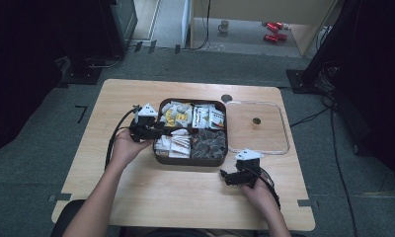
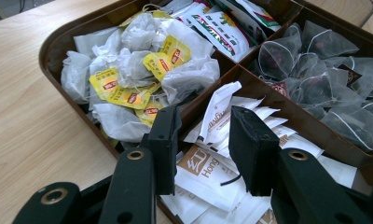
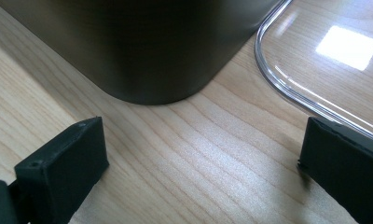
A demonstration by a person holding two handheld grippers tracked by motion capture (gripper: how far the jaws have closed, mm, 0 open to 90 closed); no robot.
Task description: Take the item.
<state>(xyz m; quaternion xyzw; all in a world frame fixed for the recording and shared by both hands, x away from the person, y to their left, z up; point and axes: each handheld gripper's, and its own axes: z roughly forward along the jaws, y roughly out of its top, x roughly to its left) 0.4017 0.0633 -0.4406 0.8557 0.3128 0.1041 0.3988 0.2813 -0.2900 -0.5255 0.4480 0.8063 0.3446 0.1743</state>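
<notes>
A brown four-part tray (image 1: 190,162) sits mid-table. It holds tea bags with yellow tags (image 2: 142,70), printed packets (image 2: 222,23), pyramid tea bags (image 2: 324,70) and white paper sachets (image 2: 208,172). My left gripper (image 1: 146,129) reaches in over the tray's left rim. In the left gripper view the left gripper (image 2: 204,140) stands partly open over the white sachets. One upright sachet (image 2: 217,112) rises in the gap, and the pads do not press it. My right gripper (image 1: 235,175) rests open by the tray's near right corner (image 3: 152,46), nothing between its jaws.
A clear lid (image 1: 257,127) lies flat on the wooden table (image 1: 136,197) just right of the tray; its rim (image 3: 287,88) runs close to my right gripper. A mug (image 1: 224,25) and red items (image 1: 272,30) lie on the floor beyond the table.
</notes>
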